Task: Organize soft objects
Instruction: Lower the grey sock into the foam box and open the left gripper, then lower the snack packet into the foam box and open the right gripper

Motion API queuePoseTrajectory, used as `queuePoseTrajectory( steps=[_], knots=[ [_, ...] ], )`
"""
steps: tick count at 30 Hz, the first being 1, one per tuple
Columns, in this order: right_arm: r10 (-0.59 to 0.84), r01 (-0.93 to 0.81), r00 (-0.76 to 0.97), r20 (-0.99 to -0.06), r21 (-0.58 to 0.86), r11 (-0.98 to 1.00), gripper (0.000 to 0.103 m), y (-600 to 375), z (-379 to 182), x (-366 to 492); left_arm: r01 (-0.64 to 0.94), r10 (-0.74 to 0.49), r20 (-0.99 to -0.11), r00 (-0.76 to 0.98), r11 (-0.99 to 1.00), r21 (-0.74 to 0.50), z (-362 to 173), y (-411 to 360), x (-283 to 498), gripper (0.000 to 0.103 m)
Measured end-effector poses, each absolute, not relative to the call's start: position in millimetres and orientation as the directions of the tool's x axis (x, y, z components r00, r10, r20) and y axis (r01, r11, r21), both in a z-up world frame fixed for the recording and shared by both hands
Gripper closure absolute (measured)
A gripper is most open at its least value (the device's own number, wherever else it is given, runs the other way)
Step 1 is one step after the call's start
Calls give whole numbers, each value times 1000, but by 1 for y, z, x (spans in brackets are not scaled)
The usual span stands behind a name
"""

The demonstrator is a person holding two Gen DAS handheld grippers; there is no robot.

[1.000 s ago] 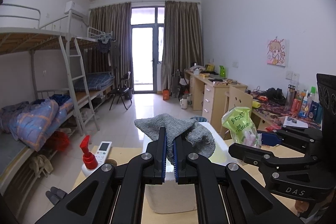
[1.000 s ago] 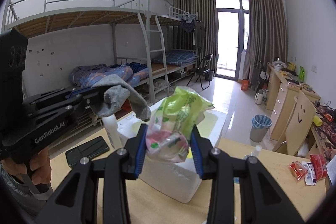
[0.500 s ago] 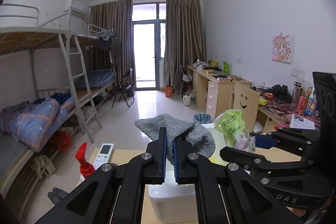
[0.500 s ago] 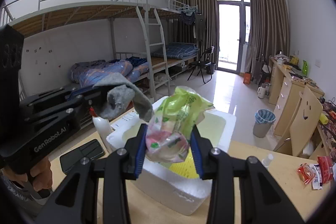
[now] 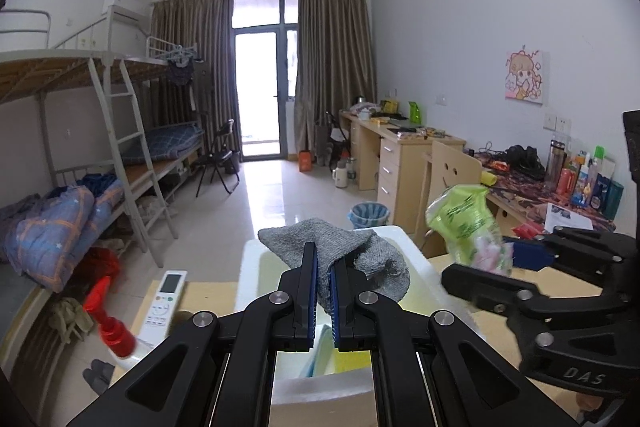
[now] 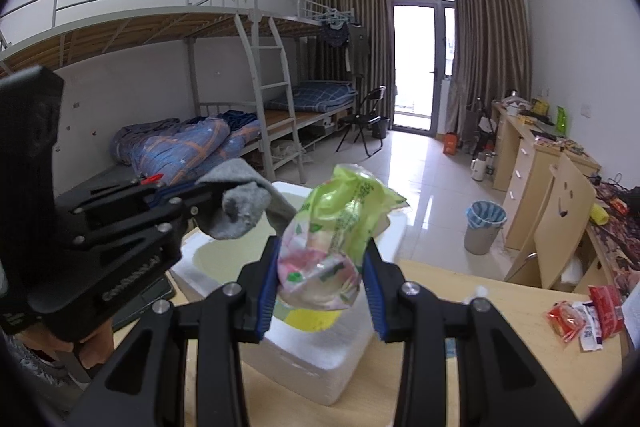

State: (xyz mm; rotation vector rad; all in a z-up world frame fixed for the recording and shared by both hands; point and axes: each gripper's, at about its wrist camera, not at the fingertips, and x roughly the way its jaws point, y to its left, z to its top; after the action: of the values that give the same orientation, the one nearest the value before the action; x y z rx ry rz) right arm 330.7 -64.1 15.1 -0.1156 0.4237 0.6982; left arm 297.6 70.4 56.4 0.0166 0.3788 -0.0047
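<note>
Where jaws clamp: nubbly grey sock (image 5: 320, 241), crinkled plastic bag (image 6: 332, 247).

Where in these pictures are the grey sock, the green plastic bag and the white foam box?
grey sock (image 5: 320, 239): left wrist view, on its knit top above the tongs.
green plastic bag (image 6: 344, 211): right wrist view, on its crumpled green upper part.
white foam box (image 6: 320, 367): right wrist view, on its near outer wall.

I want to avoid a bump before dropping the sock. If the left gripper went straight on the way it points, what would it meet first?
Probably the white foam box: the left gripper, shut on the grey sock, aims slightly downward over the box's open top. Depth is unclear, so whether it meets the inside or the far rim is uncertain.
</note>
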Motion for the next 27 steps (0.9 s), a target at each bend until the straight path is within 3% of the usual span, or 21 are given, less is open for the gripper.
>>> queuePoseTrajectory(
  steps=[10, 12, 14, 16, 27],
  knots=[
    [556, -602, 722, -412, 22, 798, 60, -81, 20, 327, 27, -21, -394, 919, 1000, 10, 54, 65, 313, 96],
    [549, -593, 729, -408, 23, 805, 60, -83, 21, 326, 25, -16, -408, 913, 1000, 16, 53, 64, 316, 81],
    [548, -590, 732, -404, 25, 807, 60, -86, 21, 326, -15, 23, -407, 913, 1000, 22, 52, 65, 316, 30],
    [546, -587, 735, -402, 24, 809, 60, -86, 21, 325, -48, 52, -375, 926, 999, 19, 54, 68, 312, 10],
    [549, -590, 734, -399, 26, 807, 60, -86, 15, 324, -77, 70, -348, 935, 997, -7, 64, 74, 303, 5]
  ],
)
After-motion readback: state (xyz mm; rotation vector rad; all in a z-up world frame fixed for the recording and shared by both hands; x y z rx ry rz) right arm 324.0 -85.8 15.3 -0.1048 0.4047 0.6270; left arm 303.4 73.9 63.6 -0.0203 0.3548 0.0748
